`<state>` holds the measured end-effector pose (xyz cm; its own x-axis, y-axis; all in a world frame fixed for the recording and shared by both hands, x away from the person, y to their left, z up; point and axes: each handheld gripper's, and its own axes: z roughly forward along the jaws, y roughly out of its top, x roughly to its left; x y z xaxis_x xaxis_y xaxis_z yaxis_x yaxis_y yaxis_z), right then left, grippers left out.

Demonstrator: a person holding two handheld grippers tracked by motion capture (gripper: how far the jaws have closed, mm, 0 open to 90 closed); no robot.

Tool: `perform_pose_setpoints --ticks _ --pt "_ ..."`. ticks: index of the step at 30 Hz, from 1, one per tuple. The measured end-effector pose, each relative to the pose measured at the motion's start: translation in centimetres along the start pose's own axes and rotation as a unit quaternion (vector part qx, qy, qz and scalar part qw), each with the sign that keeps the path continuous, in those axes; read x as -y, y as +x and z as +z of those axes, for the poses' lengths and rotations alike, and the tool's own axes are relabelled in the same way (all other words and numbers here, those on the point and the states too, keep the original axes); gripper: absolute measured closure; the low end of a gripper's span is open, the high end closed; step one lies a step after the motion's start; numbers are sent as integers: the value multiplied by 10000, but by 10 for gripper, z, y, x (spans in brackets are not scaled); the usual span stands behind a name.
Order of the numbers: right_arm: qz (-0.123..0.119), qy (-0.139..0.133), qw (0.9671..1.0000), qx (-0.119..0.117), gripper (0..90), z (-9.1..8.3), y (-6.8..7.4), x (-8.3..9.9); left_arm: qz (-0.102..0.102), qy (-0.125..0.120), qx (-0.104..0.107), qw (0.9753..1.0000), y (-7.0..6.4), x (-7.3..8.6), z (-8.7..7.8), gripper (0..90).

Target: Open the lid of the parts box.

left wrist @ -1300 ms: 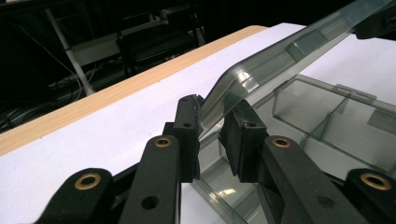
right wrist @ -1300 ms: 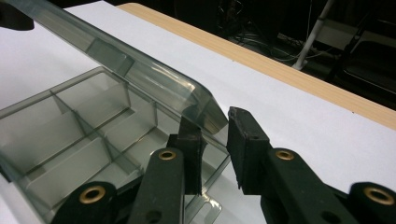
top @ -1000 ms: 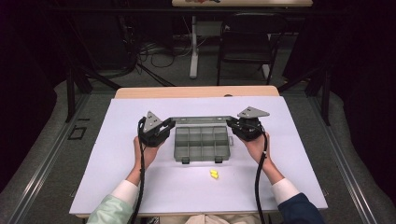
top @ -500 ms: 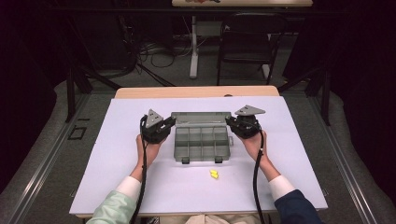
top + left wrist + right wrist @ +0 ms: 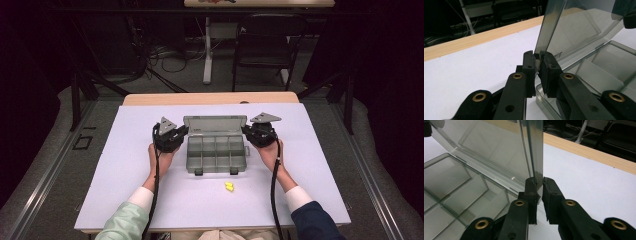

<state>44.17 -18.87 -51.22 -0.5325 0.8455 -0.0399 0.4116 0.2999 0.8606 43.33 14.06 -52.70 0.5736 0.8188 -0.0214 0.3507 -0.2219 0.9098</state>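
A clear grey compartment box (image 5: 216, 170) sits mid-table on the white sheet, its compartments bare. Its lid (image 5: 215, 125) stands raised at the far side. My left gripper (image 5: 182, 131) is shut on the lid's left edge. In the left gripper view the jaws (image 5: 537, 65) pinch the lower corner of the lid (image 5: 579, 27) just above the box base (image 5: 599, 72). My right gripper (image 5: 247, 130) is shut on the lid's right edge. In the right gripper view the jaws (image 5: 538, 185) clamp the lid (image 5: 486, 147) above the compartments (image 5: 461, 185).
A small yellow piece (image 5: 229, 186) lies on the white sheet (image 5: 125, 190) in front of the box. The wooden table edge (image 5: 210, 98) runs along the far side. A chair (image 5: 265, 45) and cables stand on the floor beyond it.
The lid has swung up and back from nearly flat, and both grippers moved away from me with it.
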Motion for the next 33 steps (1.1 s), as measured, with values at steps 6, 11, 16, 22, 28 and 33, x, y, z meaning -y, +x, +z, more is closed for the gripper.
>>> perform_pose_setpoints --ticks 6,11,16,22,28,33 --pt "53 13 10000 45 829 4 -1 1 -20 80 -36 10000 1 3 7 827" --pt "82 68 9999 52 830 7 -2 2 -6 170 -65 9998 3 6 11 830" --pt "115 151 9998 33 830 13 -4 4 -95 229 -76 9997 3 9 16 829" --pt "188 314 9993 22 832 20 -5 9 -62 299 -108 9995 4 12 20 830" --pt "209 364 9991 21 833 25 -6 11 -29 415 -131 9990 5 15 25 829" --pt "253 377 9990 1 831 26 -7 12 25 435 -170 9989 4 16 27 828"
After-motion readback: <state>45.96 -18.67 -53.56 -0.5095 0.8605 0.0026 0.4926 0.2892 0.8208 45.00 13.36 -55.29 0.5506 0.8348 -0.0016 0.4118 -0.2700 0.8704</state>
